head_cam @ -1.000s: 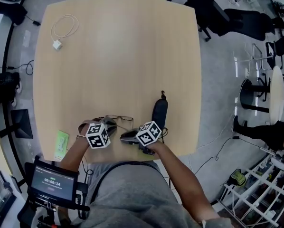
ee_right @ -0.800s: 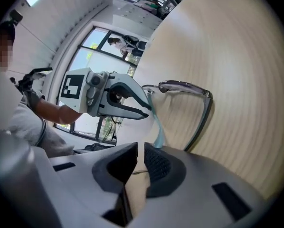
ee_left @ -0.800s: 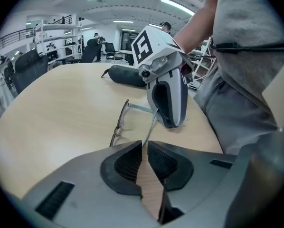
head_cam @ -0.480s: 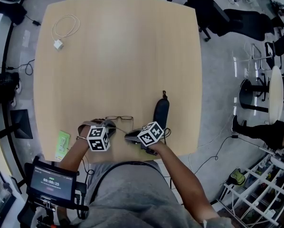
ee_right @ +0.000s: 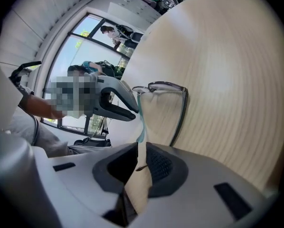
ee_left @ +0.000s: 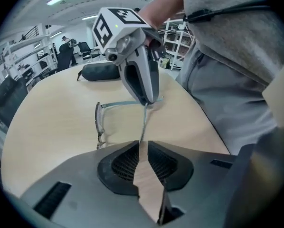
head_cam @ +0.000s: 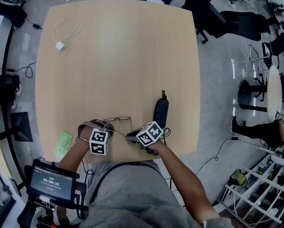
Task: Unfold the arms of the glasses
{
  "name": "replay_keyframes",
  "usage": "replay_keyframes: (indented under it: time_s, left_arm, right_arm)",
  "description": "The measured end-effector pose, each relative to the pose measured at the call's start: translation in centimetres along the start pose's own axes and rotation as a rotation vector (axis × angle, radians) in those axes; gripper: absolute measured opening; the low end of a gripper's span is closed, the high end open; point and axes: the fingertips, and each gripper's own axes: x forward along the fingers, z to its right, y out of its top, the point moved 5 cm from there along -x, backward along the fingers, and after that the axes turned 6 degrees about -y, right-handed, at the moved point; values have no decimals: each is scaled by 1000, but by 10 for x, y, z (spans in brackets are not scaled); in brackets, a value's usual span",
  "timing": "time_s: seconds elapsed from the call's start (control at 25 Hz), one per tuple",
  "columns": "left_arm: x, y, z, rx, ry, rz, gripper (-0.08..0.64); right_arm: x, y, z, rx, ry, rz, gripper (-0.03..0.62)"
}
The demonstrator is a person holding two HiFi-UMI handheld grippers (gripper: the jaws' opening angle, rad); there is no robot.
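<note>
**Both tongs pinching the glasses near the table edge**

The left tongs (ee_left: pixel 142 148) are standing narrow. Their pads are pressing almost together on a thin arm of the glasses (ee_left: pixel 99 122), and that arm is running up from between the pads toward the tip of the right tongs (ee_left: pixel 149 100). The right tongs are pointing in from the opposite side, nearly tip to tip with the left pair. Their jaws have just been closing and are now gripping narrow, with the pale greenish end of an arm passing between the pads. This appears to be the other arm, though the thin wire is hard to follow where the two tips are meeting.

The lens front is sitting on the table (head_cam: pixel 118 56) just beyond both tips, between the two pairs and a little nearer the left one. One arm is stretching from it across to the right tongs.

A dark case (head_cam: pixel 160 109) is lying just past the right tongs, on the side away from the left pair. A green card (head_cam: pixel 62 144) is resting outside the left tongs, near the table edge. A white cable (head_cam: pixel 66 28) is lying well apart from both, at the far corner on the left tongs' side.
</note>
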Motion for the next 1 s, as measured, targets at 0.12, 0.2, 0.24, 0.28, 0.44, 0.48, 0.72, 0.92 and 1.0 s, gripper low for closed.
replay_keyframes:
  time_s: [0.12, 0.2, 0.24, 0.28, 0.44, 0.48, 0.72, 0.92, 1.0]
  left_arm:
    - [-5, 12, -5, 36, 31, 6, 38]
    - [-6, 26, -10, 22, 49, 55, 39]
    - [-4, 31, -11, 18, 49, 64, 38]
    - [1, 33, -12, 15, 45, 61, 38]
    - [13, 32, -12, -11, 10, 40, 40]
    - [13, 32, -11, -17, -8, 42, 40]
    - [18, 22, 12, -15, -118, -2, 40]
    - [16, 8, 32, -33, -115, -13, 40]
    - [14, -1, 40, -46, -108, -21, 40]
  right_arm:
    - [-6, 18, -4, 34, 21, 109, 40]
    - [-5, 29, 1, 104, 28, 179, 40]
    - [-2, 32, 5, 131, 22, 195, 40]
    - [1, 34, 8, 147, 8, 200, 40]
    - [10, 32, 15, 139, -50, 187, 34]
    - [10, 32, 15, 141, -54, 189, 34]
    - [3, 30, 20, 157, -116, 181, 34]
    - [-5, 23, 22, 173, -175, 194, 34]
    - [-5, 18, 20, 183, -189, 207, 32]
